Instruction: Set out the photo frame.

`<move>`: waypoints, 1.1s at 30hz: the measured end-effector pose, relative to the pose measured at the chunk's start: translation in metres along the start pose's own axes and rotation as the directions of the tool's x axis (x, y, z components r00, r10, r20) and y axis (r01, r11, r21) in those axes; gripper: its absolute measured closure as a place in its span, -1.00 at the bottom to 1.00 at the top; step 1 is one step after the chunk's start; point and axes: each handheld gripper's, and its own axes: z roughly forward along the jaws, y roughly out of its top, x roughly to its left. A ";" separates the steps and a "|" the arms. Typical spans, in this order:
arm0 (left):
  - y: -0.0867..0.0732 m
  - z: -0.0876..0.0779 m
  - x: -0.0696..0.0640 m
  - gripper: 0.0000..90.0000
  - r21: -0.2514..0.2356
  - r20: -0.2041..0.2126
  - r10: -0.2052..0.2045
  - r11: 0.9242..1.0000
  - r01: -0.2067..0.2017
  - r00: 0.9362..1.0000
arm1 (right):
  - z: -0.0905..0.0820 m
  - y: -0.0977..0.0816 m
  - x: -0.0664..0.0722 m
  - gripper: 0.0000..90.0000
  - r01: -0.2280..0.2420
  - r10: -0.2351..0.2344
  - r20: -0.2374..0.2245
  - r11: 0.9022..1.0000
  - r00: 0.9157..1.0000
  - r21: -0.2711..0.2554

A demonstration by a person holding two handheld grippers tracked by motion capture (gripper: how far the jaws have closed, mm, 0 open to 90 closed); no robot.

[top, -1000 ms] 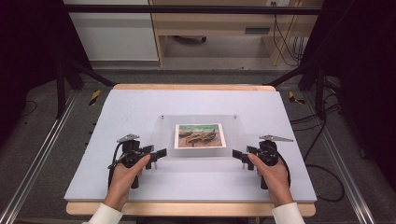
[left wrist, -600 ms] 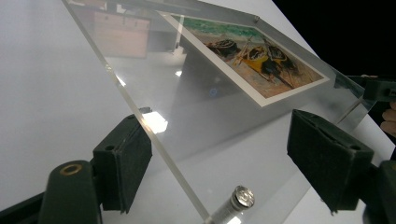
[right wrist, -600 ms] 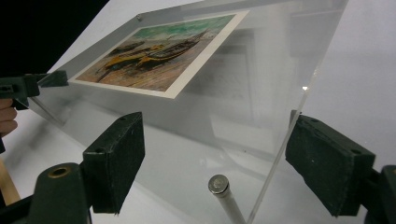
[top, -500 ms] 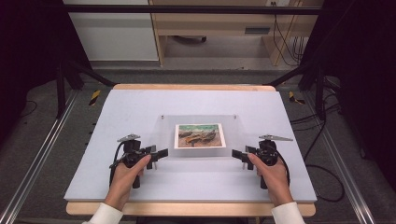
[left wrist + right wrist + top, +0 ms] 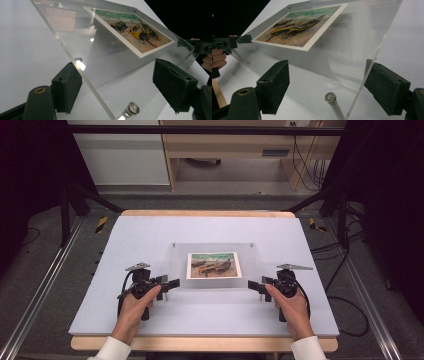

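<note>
A clear acrylic frame [image 5: 212,248] lies flat on the white tabletop [image 5: 150,232], with a print of beached boats [image 5: 213,265] under it. My left gripper [image 5: 172,283] sits at its near left corner and my right gripper [image 5: 253,284] at its near right corner. In the left gripper view the corner of the frame [image 5: 100,65] and its metal standoff [image 5: 132,108] lie between the open jaws, which have just been closing a little. In the right gripper view the other corner [image 5: 352,37] and its standoff [image 5: 330,97] lie between open jaws too. No pad presses on the plate.
The tabletop has a wooden border [image 5: 200,343] and metal rails [image 5: 40,295] run along both sides. Cabinets [image 5: 120,155] stand behind the table. Cables [image 5: 345,305] trail on the floor at the right.
</note>
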 end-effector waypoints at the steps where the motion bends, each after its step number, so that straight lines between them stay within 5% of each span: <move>1: 0.001 0.000 0.001 -0.47 -0.006 -0.006 -0.001 1.000 0.001 1.000 | 0.001 0.001 0.000 -0.53 0.001 -0.001 0.001 1.000 1.000 0.000; 12: 0.012 0.003 0.006 -0.35 -0.056 -0.054 0.036 0.998 -0.039 0.998 | 0.010 0.012 0.002 -0.52 0.084 -0.084 0.032 0.996 0.996 -0.010; 33: 0.011 -0.005 0.000 -0.27 -0.036 -0.066 0.084 0.996 -0.086 0.994 | 0.002 0.008 0.007 -0.39 0.119 -0.118 0.051 0.993 0.992 -0.021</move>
